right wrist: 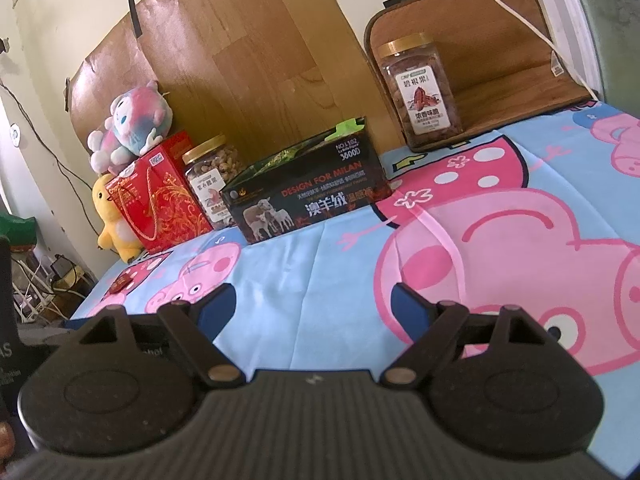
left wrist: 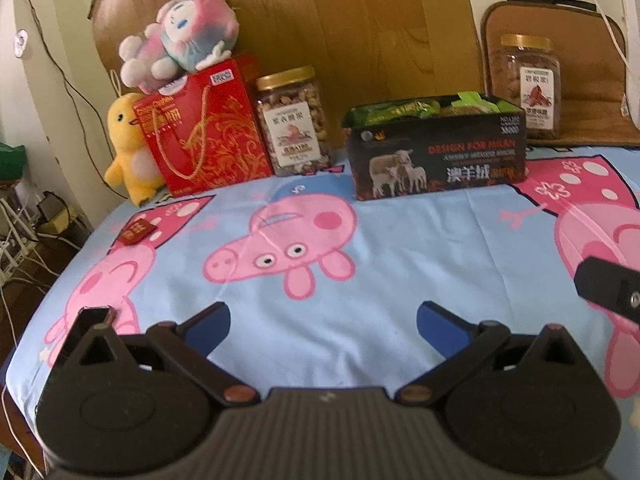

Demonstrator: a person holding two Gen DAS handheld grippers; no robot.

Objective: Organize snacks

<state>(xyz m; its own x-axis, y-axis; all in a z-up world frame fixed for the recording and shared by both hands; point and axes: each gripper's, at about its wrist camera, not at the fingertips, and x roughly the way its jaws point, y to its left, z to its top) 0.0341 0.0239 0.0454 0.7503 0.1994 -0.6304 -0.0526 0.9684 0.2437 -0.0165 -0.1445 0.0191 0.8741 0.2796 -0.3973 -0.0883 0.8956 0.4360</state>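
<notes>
A black open-top box [left wrist: 438, 156] with green snack packets [left wrist: 404, 110] stands at the back of the table; it also shows in the right wrist view [right wrist: 308, 196]. A small red snack packet [left wrist: 138, 232] lies on the cloth at the left, also seen small in the right wrist view [right wrist: 121, 283]. A nut jar [left wrist: 294, 120] stands beside a red gift bag [left wrist: 204, 132]. A second jar [left wrist: 530, 84] stands at the back right [right wrist: 424, 88]. My left gripper [left wrist: 323, 326] is open and empty over the cloth. My right gripper [right wrist: 314, 306] is open and empty.
A pink-blue plush [left wrist: 180, 40] sits on the red bag and a yellow plush [left wrist: 128, 148] leans beside it. A blue cartoon-pig cloth [left wrist: 400, 240] covers the table. Cables and a power strip [left wrist: 24, 236] lie past the table's left edge. The right gripper's body [left wrist: 612, 288] shows at the right.
</notes>
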